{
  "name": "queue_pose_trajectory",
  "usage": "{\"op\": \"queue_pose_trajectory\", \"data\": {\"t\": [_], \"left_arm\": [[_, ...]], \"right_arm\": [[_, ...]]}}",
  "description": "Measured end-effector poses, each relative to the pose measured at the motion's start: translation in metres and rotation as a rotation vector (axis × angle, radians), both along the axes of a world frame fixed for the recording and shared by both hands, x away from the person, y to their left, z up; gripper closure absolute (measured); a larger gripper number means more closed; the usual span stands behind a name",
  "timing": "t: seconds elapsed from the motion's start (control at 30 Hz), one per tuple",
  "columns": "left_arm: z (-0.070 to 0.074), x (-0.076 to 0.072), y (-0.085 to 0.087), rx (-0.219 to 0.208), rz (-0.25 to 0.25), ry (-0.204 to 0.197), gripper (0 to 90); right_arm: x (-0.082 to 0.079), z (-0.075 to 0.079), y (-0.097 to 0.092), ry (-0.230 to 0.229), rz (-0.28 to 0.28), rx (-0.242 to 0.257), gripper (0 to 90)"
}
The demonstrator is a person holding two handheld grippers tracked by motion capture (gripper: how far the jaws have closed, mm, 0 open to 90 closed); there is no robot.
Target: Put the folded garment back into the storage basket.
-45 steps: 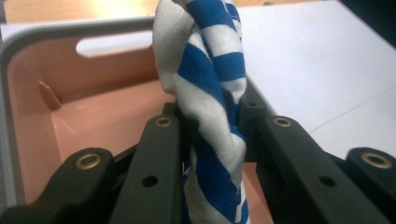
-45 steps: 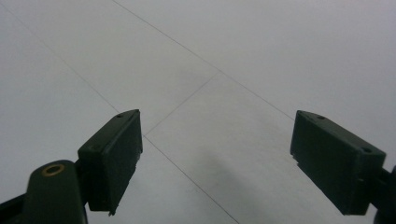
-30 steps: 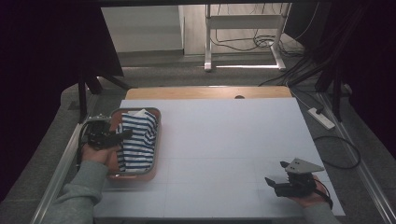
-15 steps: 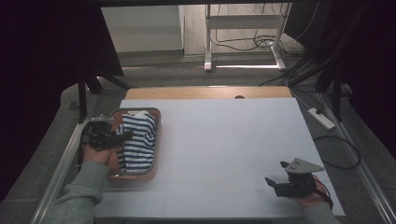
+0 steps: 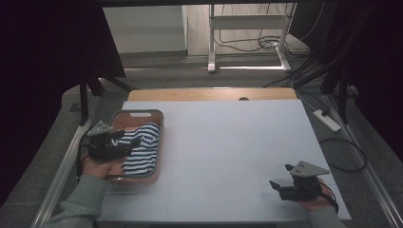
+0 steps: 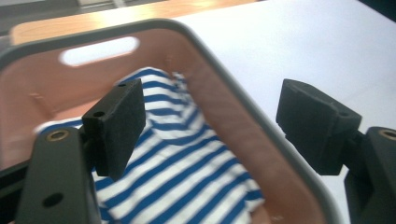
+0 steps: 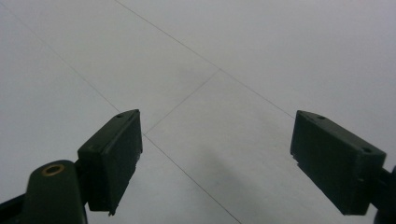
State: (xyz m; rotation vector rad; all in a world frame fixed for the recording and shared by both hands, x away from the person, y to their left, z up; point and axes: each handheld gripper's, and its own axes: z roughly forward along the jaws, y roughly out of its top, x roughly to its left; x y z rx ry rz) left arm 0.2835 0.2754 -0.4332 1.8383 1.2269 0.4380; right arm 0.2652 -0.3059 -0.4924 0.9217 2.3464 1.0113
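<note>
Surface (image 5: 228, 142): white, with thin seam lines, wooden strip along its far edge; dark room beyond, cables on the floor. Basket (image 5: 157, 142): pinkish, grey-rimmed, slot handle at its far end, on the left side of the surface. Striped cloth (image 5: 140, 152): blue and white, crumpled inside the basket. Left gripper (image 5: 124, 142): over the basket's left rim, fingers (image 6: 119, 123) spread apart, above the cloth, grasping nothing. Right gripper (image 5: 278, 186): near right corner, fingers (image 7: 112, 156) released over bare surface.
</note>
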Motion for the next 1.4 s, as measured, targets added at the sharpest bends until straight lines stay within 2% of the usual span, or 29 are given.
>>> {"op": "queue_pose_trajectory", "data": {"t": [0.23, 0.67, 1.0, 1.4], "left_arm": [[-0.007, -0.018, -0.02, -0.023, -0.079, -0.023, 23.3], [-0.023, -0.044, -0.047, -0.042, -0.165, -0.062, 22.8], [-0.033, -0.054, -0.054, -0.031, -0.197, -0.057, 22.4], [-0.034, -0.056, -0.054, -0.035, -0.202, -0.061, 22.2]], "right_arm": [[0.0, 0.001, 0.0, -0.006, 0.008, 0.005, 17.1], [-0.002, 0.003, -0.002, -0.023, 0.013, 0.025, 17.0], [-0.001, 0.005, -0.006, -0.037, -0.001, 0.037, 17.0], [-0.002, 0.007, -0.007, -0.052, -0.004, 0.043, 16.9]]}}
